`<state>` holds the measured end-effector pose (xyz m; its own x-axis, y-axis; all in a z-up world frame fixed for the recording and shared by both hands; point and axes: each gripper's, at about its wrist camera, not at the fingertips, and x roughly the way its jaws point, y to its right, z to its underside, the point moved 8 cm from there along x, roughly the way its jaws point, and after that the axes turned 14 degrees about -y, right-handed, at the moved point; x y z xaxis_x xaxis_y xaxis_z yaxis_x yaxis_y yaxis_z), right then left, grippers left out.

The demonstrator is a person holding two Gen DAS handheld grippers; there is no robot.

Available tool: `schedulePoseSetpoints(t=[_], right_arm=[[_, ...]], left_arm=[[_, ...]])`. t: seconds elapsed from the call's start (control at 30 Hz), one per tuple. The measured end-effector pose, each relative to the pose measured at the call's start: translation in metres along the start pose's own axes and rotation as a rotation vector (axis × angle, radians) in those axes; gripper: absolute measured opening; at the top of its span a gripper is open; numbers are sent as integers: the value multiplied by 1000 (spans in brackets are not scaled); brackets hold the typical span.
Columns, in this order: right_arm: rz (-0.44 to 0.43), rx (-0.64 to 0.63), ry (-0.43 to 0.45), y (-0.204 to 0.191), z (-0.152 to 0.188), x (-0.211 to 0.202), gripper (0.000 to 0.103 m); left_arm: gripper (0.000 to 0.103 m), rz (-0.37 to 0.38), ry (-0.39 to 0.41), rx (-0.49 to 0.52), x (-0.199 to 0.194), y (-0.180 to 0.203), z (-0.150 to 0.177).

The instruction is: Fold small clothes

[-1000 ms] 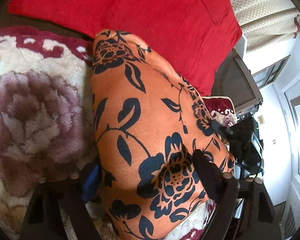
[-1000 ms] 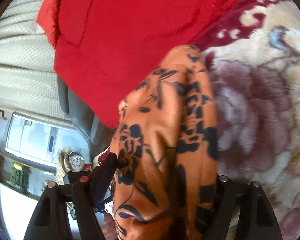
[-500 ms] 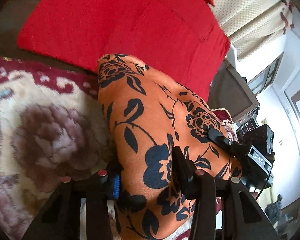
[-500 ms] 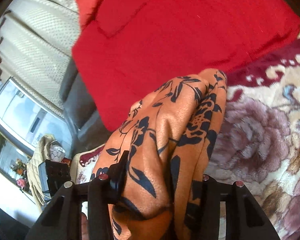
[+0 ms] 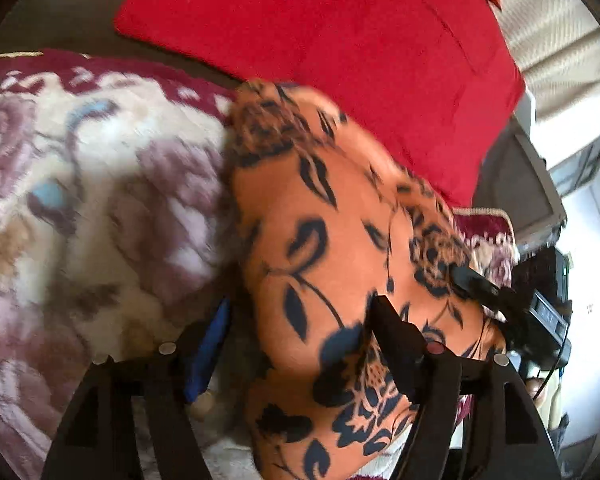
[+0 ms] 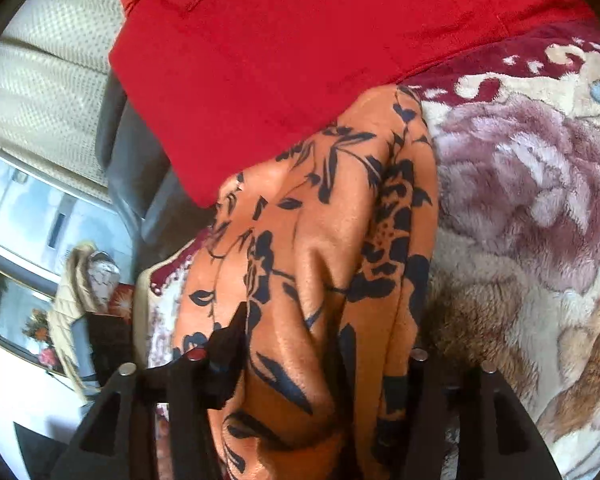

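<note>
Both grippers have slid back w/ the orange floral cloth [image 5: 340,240]; jaws just reopened, so left gripper [image 5: 300,340] and right gripper [image 6: 320,360] straddle it fairly wide, grip unclear. Cloth lies on floral blanket [image 5: 80,180], long axis toward red cushion [image 5: 340,40]. Risk: loose jaws drop the fold.

Left gripper [image 5: 300,336] and right gripper [image 6: 324,344] fingers have just been opening, cloth between.

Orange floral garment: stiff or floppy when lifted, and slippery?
Likely floppy: the orange floral garment drapes in soft creases. Probably light, bunching easily. Its slight sheen hints it may slide on the plush blanket, though hard to tell.
</note>
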<state>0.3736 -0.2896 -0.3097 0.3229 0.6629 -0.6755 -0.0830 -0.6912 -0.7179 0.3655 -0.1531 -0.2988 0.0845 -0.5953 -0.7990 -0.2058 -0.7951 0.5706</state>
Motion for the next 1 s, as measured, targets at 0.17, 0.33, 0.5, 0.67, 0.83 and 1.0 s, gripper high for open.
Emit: schedulePoseSetpoints(t=[0.17, 0.33, 0.5, 0.67, 0.83, 1.0], right_arm=[[-13, 32, 62, 17, -7, -28, 74], [-60, 85, 36, 32, -10, -27, 74], [-40, 27, 18, 17, -7, -9, 75], [33, -71, 44, -2, 0, -3, 55], [74, -104, 110, -15, 6, -12, 51], [60, -145, 161, -34, 25, -28, 50]], left_arm=[[83, 42, 44, -85, -12, -21, -10], [83, 133, -24, -81, 8, -4, -14], [76, 167, -22, -26, 16, 18, -10], [46, 77, 14, 47, 9, 29, -8], [42, 60, 50, 85, -10, 36, -1], [42, 33, 86, 120, -27, 48, 11]])
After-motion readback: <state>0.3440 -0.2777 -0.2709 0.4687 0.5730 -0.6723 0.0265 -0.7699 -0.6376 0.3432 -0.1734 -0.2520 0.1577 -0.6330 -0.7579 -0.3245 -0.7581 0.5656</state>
